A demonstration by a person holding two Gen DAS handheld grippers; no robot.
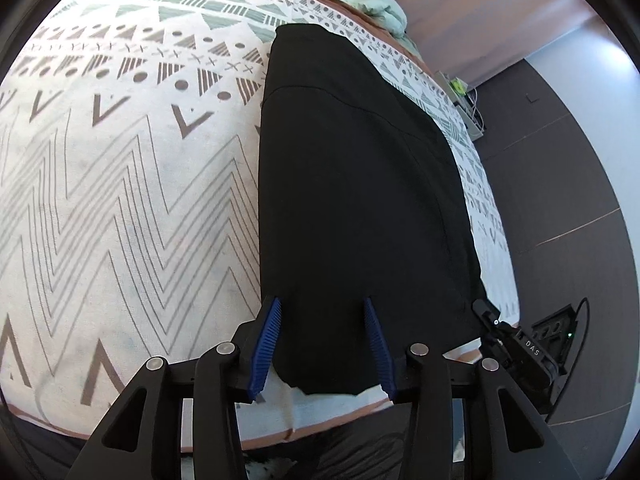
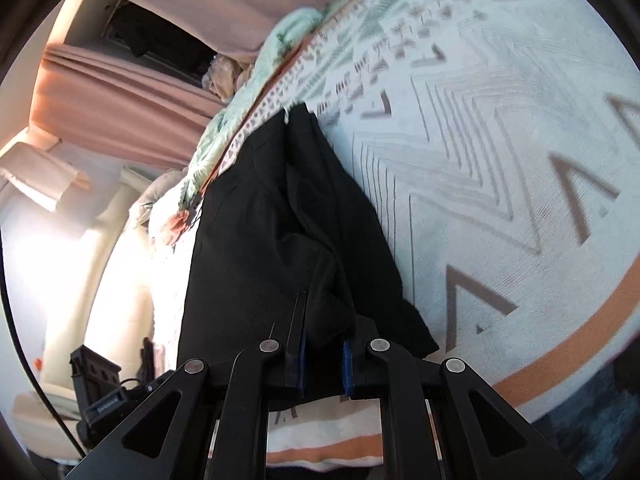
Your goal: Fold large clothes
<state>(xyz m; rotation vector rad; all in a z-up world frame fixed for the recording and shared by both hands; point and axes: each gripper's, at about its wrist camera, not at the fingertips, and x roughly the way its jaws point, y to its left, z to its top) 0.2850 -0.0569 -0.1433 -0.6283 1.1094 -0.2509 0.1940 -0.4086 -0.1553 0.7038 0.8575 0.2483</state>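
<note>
**Near corner pinched, long fold about to be made**

Left wrist view: the black garment [image 1: 360, 184] lies as a long, already narrowed strip on the patterned bedspread [image 1: 120, 184], running from the near edge of the bed away toward a crumpled green quilt [image 1: 372, 4] at the far end. Its surface is mostly smooth, with a faint seam curving across the upper part. The left gripper [image 1: 324, 312] hovers over the near end of the strip with its blue fingers [image 1: 269, 336] spread wide; cloth shows between them, but nothing is clamped. At the strip's near right corner, the tip of the other tool [image 1: 486, 314] reaches in.

Right wrist view: the picture is tilted and somewhat blurred. The right gripper [image 2: 324, 336] has its jaws drawn close on a bunched lump of the black garment's corner, pinching it, and the fabric rises from the bedspread into a loose ridge toward the tool. Beyond, the strip lies along the bed edge, with pink curtains [image 2: 120, 96] behind it.

Judgement: the lengthwise folds look done, and the step in hand is taking hold of the near end to carry it over to the far end. Next, the left tool should settle on its own corner and close, so both corners lift level; raising one side alone would skew the fold and drag the layers apart.
</note>
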